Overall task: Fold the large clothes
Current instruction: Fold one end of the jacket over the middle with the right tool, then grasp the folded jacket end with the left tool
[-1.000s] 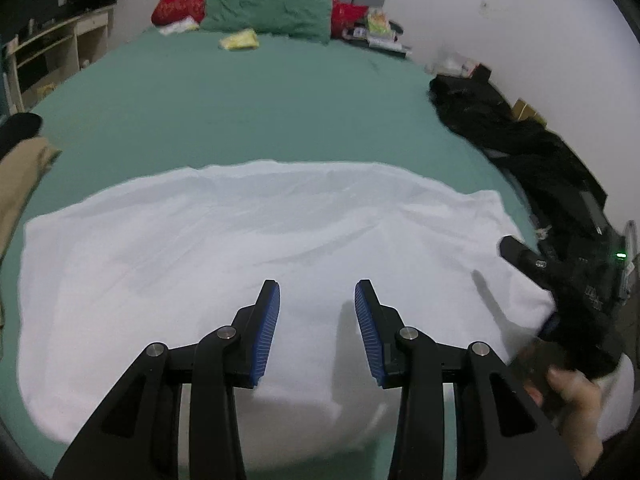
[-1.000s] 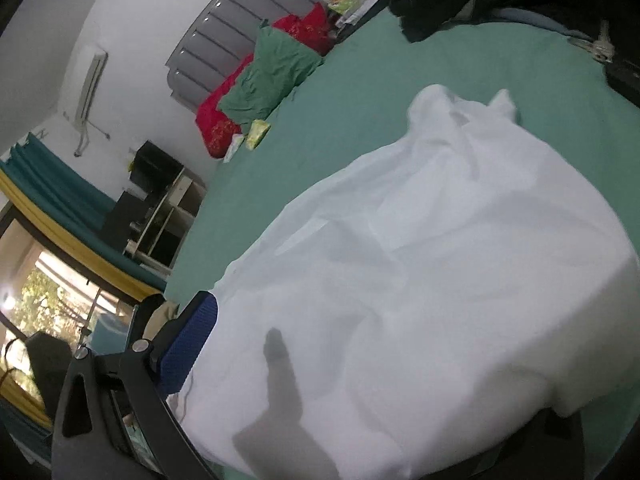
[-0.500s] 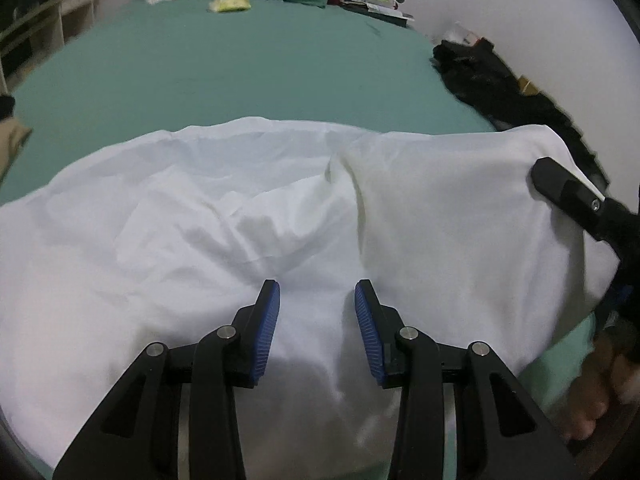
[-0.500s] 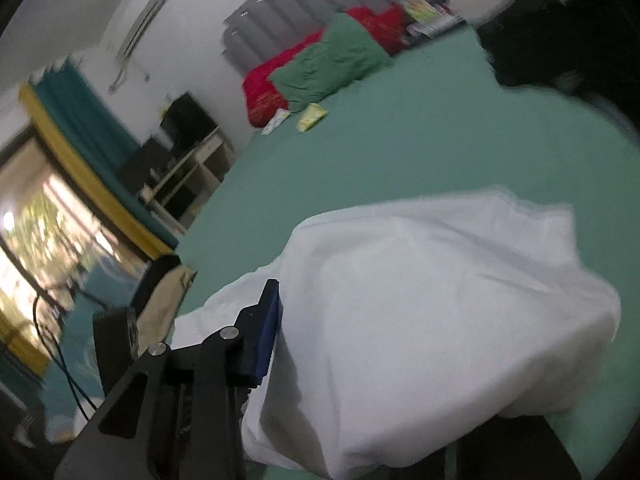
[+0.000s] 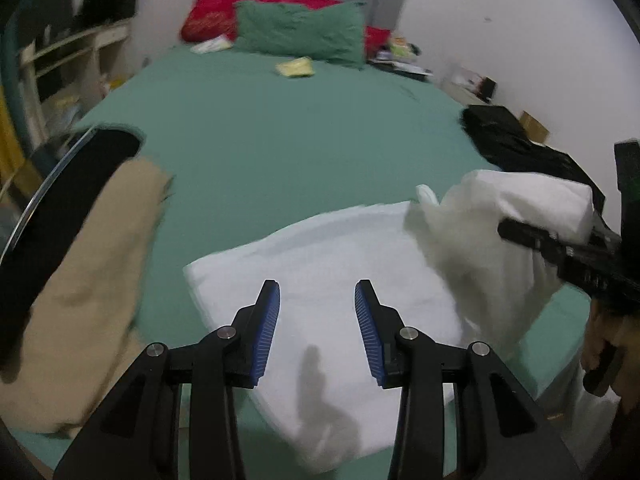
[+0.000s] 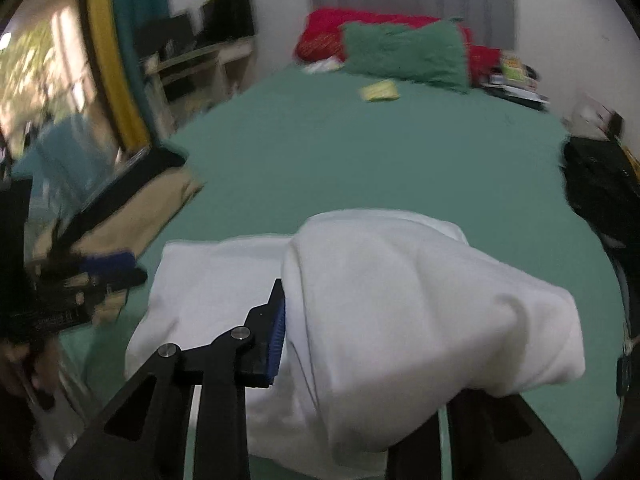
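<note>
Two grippers: the right gripper [image 6: 344, 344], jaws closing on the white garment [image 5: 340, 264], should carry it across level, while the left gripper [image 5: 317, 320] hovers half-open, empty.

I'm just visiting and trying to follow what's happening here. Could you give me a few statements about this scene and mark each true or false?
1. The white garment lies on a green bed. True.
2. The left gripper holds the garment. False: nothing is between its blue pads.
3. White cloth sits between the fingers of the right gripper. True; its jaws are closing.
4. The green pillow lies on the garment. False: it is at the headboard.
</note>
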